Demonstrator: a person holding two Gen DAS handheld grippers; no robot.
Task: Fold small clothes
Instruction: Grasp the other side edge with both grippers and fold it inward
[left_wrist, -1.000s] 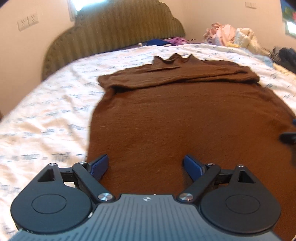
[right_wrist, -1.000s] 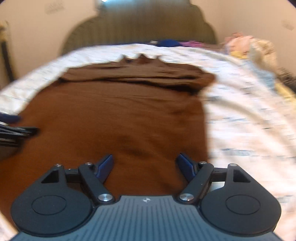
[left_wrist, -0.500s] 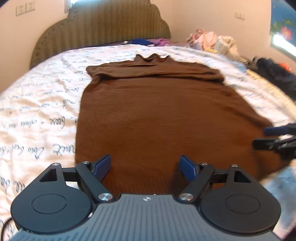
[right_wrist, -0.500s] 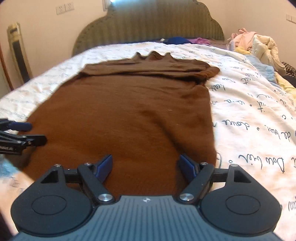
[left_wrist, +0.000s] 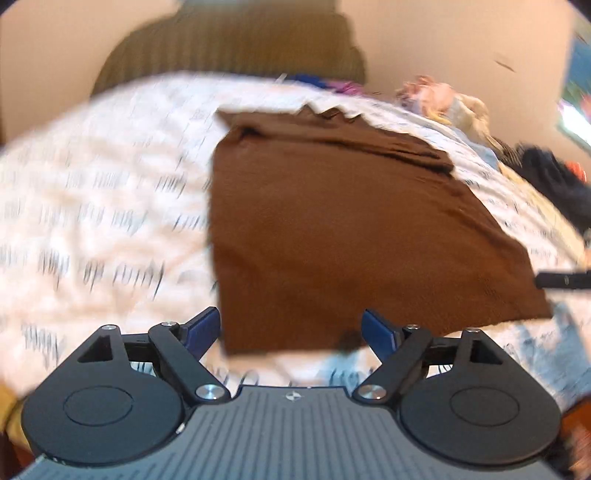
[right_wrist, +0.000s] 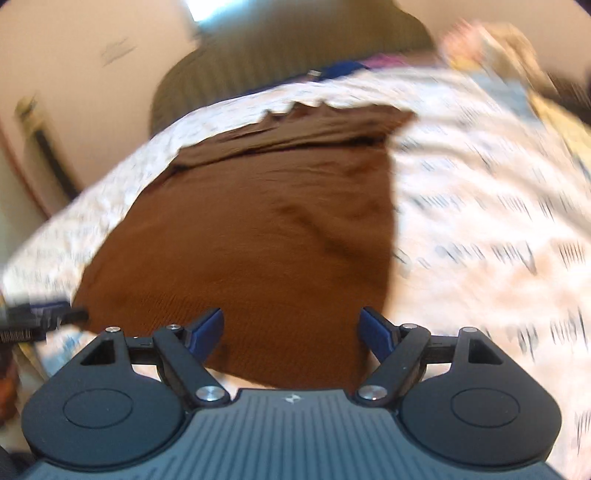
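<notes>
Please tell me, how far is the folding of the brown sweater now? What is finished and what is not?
Done: the brown sweater lies spread on the bed, and its sleeves look folded across the top near the collar. In hand: nothing; the left gripper and the right gripper are both open near the bottom hem, one toward each corner. Left: gripping the hem and folding the body upward.
</notes>
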